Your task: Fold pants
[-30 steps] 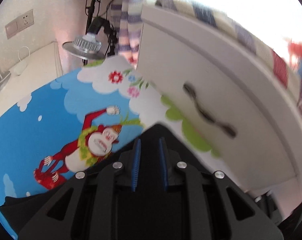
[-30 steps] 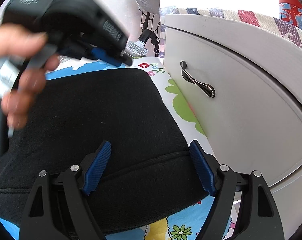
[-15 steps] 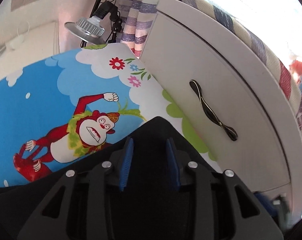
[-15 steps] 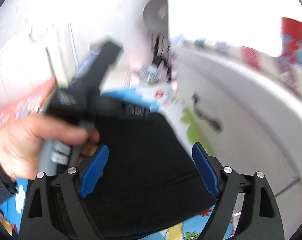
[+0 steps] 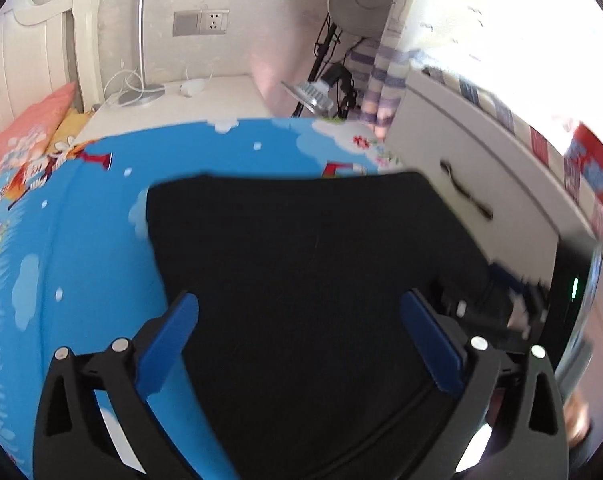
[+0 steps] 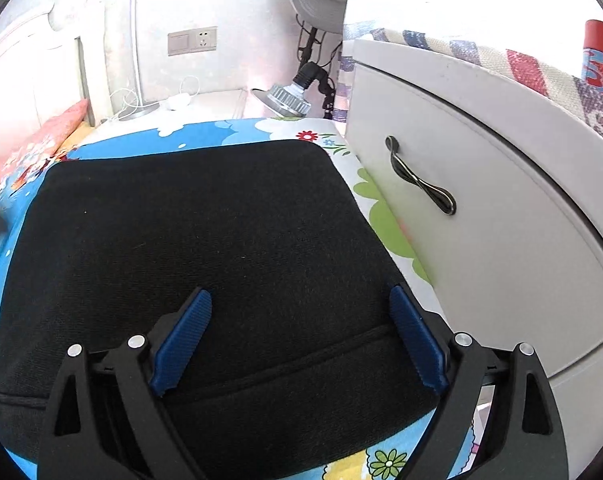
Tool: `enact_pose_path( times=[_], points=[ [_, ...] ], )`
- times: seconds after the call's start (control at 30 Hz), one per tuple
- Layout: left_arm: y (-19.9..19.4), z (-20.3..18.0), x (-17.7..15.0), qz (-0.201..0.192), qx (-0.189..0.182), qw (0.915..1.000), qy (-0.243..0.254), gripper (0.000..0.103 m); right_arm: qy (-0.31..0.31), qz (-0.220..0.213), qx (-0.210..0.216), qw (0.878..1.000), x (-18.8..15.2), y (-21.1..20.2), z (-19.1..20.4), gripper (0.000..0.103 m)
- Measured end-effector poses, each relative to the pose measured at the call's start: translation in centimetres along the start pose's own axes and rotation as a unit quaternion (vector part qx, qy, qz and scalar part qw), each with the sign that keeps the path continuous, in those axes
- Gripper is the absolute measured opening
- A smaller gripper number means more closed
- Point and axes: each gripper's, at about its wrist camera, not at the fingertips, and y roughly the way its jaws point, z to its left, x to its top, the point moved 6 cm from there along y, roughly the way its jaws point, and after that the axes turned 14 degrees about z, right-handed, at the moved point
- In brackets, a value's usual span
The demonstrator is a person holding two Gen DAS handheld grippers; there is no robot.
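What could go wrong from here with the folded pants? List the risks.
1. Both the left gripper and the right gripper are open, jaws having just widened, over the black pants; a pad could drag the fold loose.
2. The white cabinet stands close beside the pants, so a sideways move might knock it.

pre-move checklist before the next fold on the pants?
1. Left hand-held gripper free of cloth: ok, its jaws have just been opening and stand wide over the pants.
2. Right hand-held gripper free: ok, jaws have been opening, pads not pressing the cloth.
3. Pants lie flat on the blue mat: ok, a neat rectangle.
4. Edges aligned underneath: cannot tell, the layers are hidden.
5. Room beside the white cabinet: ok, a strip of mat shows between.
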Motion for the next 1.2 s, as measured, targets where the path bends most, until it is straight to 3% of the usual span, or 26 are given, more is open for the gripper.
enact_pose_path(
  times=[0.13, 0.23, 0.33, 0.4, 0.53, 0.6, 0.73, 0.83, 1.2],
  points=[
    [2.8, 0.0, -3.4, 0.040, 0.005, 0.9985, 0.038, 0.101, 0.001, 0.017, -0.024, 1.000, 0.0, -0.3, 0.4, 0.087],
    [3.2, -0.2, -4.6, 0.014, 0.035, 0.9971, 0.067, 0.101, -0.010, 0.011, -0.030, 0.999, 0.0, -0.2, 0.5, 0.087],
    [3.7, 0.4, -5.0, 0.019, -0.005, 0.9993, 0.031, 0.101, -0.007, 0.007, -0.030, 0.999, 0.2, 0.0, 0.4, 0.087],
    [4.0, 0.6, -5.3, 0.020, -0.003, 0.9992, 0.034, 0.102, -0.010, 0.009, -0.029, 0.999, 0.3, -0.2, 0.4, 0.087],
    [4.1, 0.5, -5.6, 0.015, 0.013, 0.9990, 0.041, 0.102, 0.002, -0.032, 0.031, 0.999, 0.9, -3.1, 0.9, 0.088],
    [4.0, 0.3, -5.8, 0.013, 0.016, 0.9989, 0.042, 0.102, -0.002, -0.048, 0.027, 0.998, 1.1, -4.0, 1.3, 0.088],
    [4.1, 0.1, -5.6, 0.011, 0.020, 0.9988, 0.042, 0.102, -0.009, 0.019, 0.010, 1.000, -0.2, -1.4, 1.6, 0.088],
    [4.0, 0.0, -5.5, 0.013, 0.023, 0.9987, 0.043, 0.102, -0.035, 0.005, -0.028, 0.999, -1.4, -1.1, 2.2, 0.089],
    [1.9, 0.1, -7.2, 0.028, 0.031, 0.9983, 0.039, 0.101, 0.006, 0.031, -0.008, 0.999, -3.3, -2.7, 1.0, 0.089]
  ],
)
